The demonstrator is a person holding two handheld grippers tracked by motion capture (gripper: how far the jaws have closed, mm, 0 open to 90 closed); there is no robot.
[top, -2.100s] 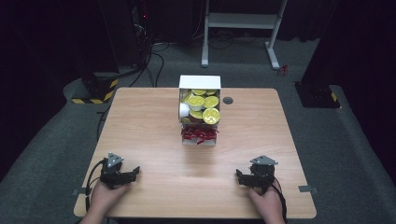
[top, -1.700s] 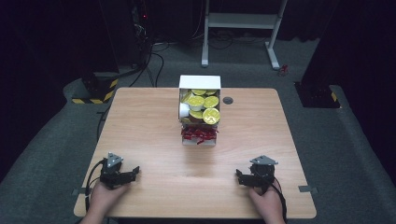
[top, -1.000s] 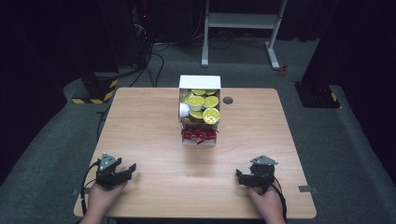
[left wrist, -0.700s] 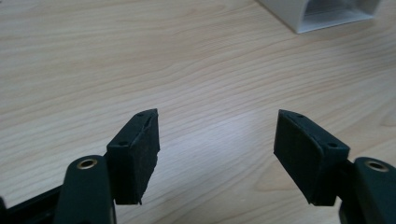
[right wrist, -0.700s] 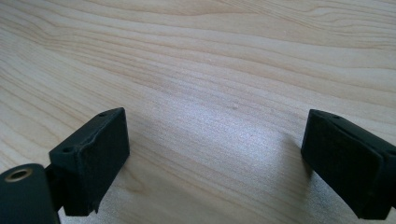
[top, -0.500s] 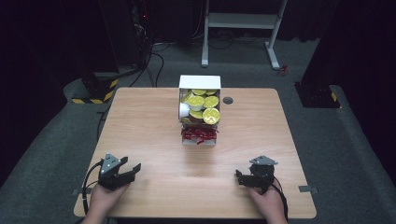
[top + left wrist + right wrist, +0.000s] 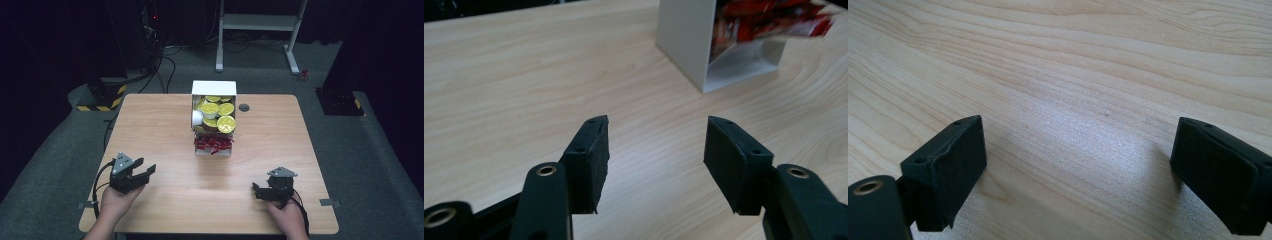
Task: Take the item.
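left gripper (image 7: 145,172) shifted slightly inward, right gripper (image 7: 257,191) unmoved

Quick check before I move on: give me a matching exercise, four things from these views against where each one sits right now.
Things:
1. yellow-lidded round cups
2. red packets
3. left gripper
4. small dark round grommet

Places:
A. near table corner, jaws open, angled toward the box
B. lower front compartment of the white tiered box
C. set in the light wooden tabletop, just right of the box
D. upper compartment of the box

Pairs: 1-D, 2-B, 3-A, 4-C
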